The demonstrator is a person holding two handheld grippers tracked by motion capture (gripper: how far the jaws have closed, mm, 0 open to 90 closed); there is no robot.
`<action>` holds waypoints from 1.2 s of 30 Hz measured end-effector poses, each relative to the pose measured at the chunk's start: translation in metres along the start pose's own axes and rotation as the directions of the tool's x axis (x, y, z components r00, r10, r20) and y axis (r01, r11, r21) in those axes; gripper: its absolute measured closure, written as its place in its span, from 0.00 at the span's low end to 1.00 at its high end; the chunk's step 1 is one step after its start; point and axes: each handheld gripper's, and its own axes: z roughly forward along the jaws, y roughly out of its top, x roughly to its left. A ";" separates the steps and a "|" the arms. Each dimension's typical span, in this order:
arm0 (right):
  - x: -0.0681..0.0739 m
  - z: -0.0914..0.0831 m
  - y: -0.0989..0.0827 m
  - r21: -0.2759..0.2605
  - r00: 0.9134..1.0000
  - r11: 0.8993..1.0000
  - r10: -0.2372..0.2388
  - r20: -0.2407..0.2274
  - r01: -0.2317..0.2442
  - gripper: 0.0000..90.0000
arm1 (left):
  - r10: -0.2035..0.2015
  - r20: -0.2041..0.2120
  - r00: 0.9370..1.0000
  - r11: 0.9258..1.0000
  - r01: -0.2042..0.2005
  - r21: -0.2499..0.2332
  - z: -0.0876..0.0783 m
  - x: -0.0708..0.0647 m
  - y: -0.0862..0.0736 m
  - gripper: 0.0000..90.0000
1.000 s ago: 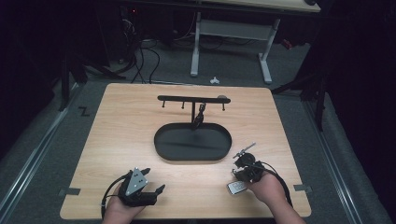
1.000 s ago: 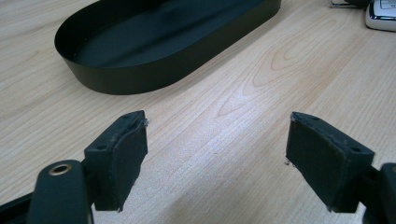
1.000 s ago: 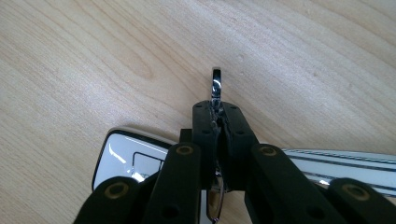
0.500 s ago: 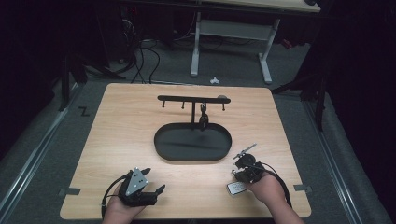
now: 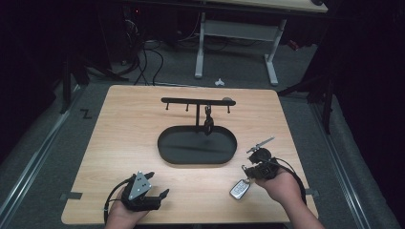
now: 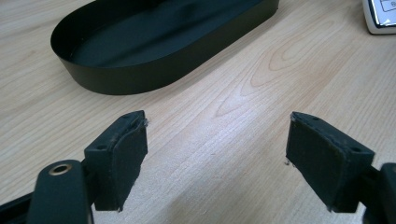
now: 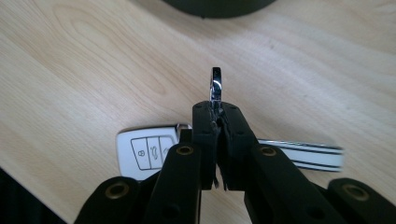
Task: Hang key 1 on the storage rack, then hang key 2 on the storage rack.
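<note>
A wooden table [image 5: 143,124] holds a black oval tray [image 5: 197,145] near its middle, with its long side running left to right. A thin black rack [image 5: 198,101] with little hooks stands at the back of the tray, and something small and dark [image 5: 208,125] hangs from it. The left gripper [image 5: 152,191] sits near the front left of the table, its jaws wide apart with nothing between them. The right gripper [image 7: 215,122] is squeezed tight on a shiny metal ring [image 7: 215,85]. A white car key [image 5: 239,189] lies flat on the table just below it, front right of the tray. Its long side points from the table's front edge up toward the right gripper.
</note>
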 end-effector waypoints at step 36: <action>0.005 -0.066 0.043 -0.128 0.998 0.990 -0.047 0.040 0.052 0.96 | 0.006 0.005 1.000 1.000 -0.006 -0.004 0.001 -0.001 0.000 0.23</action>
